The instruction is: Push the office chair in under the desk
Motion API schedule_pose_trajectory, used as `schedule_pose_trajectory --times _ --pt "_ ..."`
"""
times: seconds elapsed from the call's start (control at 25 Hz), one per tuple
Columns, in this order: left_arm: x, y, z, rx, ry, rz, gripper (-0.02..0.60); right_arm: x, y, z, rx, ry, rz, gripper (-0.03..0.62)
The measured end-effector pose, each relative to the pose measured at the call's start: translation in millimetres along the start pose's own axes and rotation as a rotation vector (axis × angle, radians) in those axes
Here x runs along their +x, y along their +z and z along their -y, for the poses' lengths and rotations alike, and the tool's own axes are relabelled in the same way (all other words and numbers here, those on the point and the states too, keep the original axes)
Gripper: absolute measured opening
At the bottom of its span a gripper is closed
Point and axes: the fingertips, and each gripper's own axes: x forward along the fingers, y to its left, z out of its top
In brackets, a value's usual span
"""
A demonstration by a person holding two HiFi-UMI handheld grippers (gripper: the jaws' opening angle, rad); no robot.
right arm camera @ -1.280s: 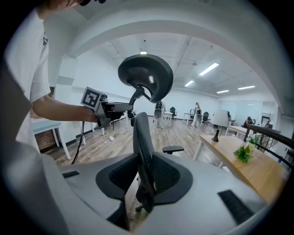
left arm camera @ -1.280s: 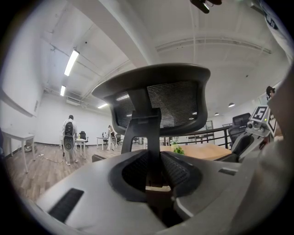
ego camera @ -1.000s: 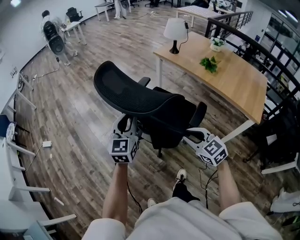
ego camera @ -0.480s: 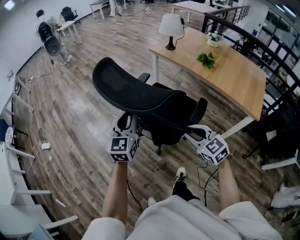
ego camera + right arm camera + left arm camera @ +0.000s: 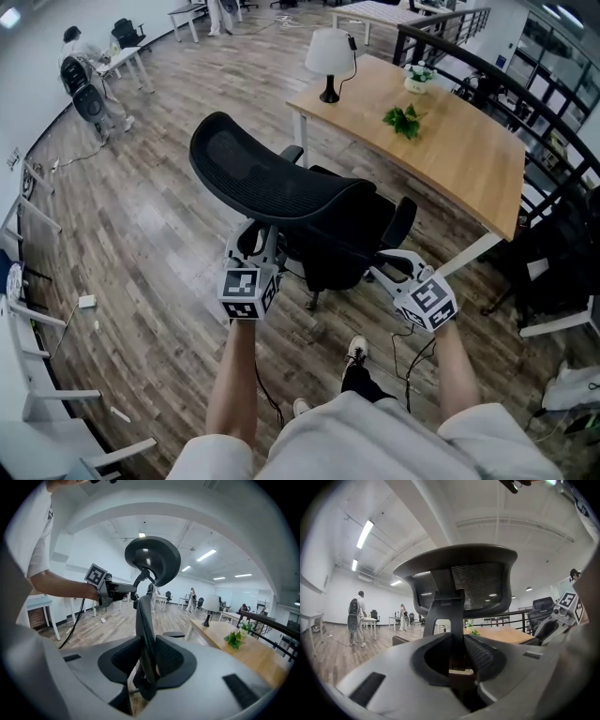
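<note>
Left claw, right claw: clamped on chair

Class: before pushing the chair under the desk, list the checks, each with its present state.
1. Left tool shut on office chair's back post: ok.
2. Right tool on backrest edge, jaws just opened slightly, edge between them: ok.
3. Seat faces desk: ok.
4. Chair under desk: not ok, stands short of it.
5. Floor ahead of chair: cannot tell, chair hides it.
</note>
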Motion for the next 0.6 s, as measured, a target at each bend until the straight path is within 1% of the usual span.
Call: schedule_pose_trajectory --times 0.12,0.24,0.36,0.6 --pt "13 1 10 -0.002 -0.018 -0.012 0.101 -5 -4 13 -0.009 -0.023 -0.002 0.121" --pt "28 2 18 -0.009 -0.010 -0.019 0.101 -8 -9 28 -0.036 -0.047 -0.003 0.126" --pt "48 4 28 -0.016 -0.016 -0.035 0.100 -12 -14 48 -0.036 -0.063 -0.008 0.127" --pt "88 4 48 -0.031 -0.024 -0.050 0.100 -18 -24 88 -0.010 -0.054 -0.011 0.126"
